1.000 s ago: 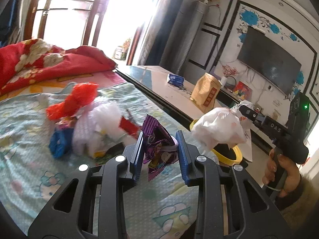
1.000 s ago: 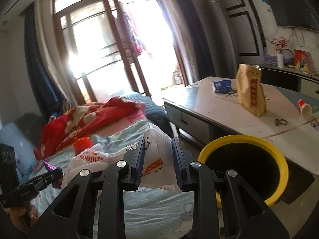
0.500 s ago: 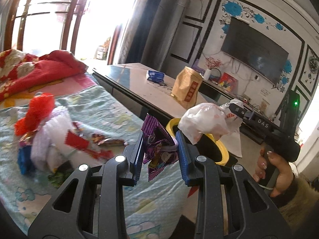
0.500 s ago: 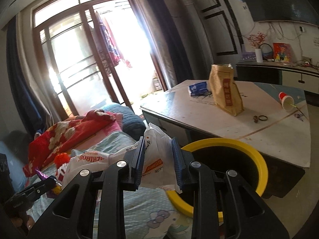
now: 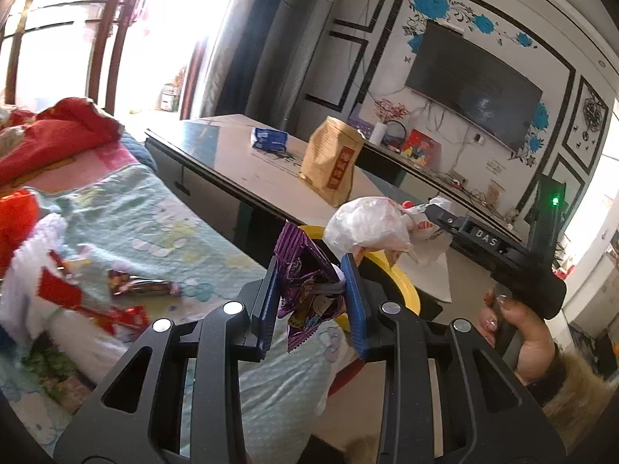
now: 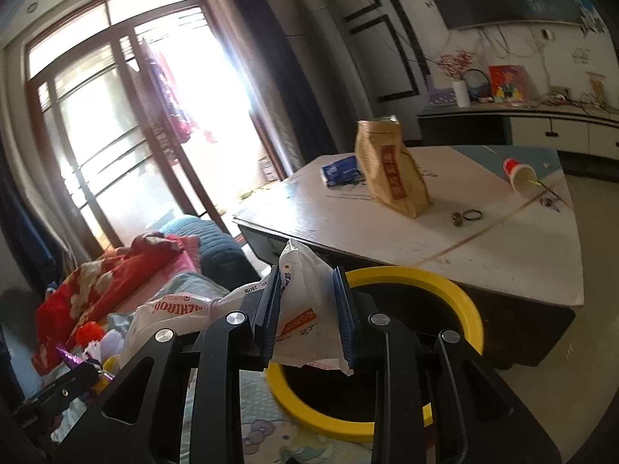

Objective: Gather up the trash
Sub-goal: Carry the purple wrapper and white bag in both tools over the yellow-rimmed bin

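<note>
Left gripper (image 5: 311, 301) jaws clamp a purple snack wrapper (image 5: 305, 290); right gripper (image 6: 305, 309) jaws clamp a white plastic bag (image 6: 305, 301). Both hang near the yellow-rimmed bin (image 6: 460, 294) beside the bed (image 5: 154, 224). Carrying step; next, centre over the bin's mouth and release.

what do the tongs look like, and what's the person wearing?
Both tongs, left and right, have matte black linkage arms with silver pivot screws and blue finger pads. The right unit's side is marked "DAS" and carries a green LED. The sleeve is tan and furry.
</note>
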A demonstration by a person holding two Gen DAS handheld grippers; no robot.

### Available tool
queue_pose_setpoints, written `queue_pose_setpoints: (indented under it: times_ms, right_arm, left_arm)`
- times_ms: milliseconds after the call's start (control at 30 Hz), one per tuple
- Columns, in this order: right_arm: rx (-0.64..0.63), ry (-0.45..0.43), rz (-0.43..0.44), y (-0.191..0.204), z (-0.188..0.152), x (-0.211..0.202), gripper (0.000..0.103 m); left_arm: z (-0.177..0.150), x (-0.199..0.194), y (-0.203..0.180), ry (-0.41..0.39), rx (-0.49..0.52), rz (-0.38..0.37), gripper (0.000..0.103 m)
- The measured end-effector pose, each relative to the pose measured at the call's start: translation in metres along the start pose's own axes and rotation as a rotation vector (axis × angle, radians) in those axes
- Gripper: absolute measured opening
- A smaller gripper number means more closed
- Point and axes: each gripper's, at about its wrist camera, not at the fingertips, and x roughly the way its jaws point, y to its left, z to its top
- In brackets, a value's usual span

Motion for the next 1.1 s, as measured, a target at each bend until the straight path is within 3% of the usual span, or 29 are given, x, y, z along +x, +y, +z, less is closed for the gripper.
queue_pose_setpoints:
  times_ms: [267,633,867,1100]
  right_arm:
    - [0.037,-0.007,-0.108,-0.034,-0.002,0.009,0.026]
    - [-0.030,0.001,-0.266,-0.067,-0.014,0.020,0.026]
    - [-0.076,0.026,-0.299,-0.072,-0.026,0.031,0.026]
    - [-0.078,0.062,-0.273,-0.073,-0.034,0.040,0.029]
  left_arm:
    - [0.002,0.030,-0.015,0.031,0.008,-0.030,0.024]
    - [0.003,0.072,-0.021,0.076,0.000,-0.063,0.025]
    - [0.009,0.099,-0.029,0.101,0.011,-0.073,0.026]
    - [0.020,0.125,-0.040,0.119,0.034,-0.085,0.029]
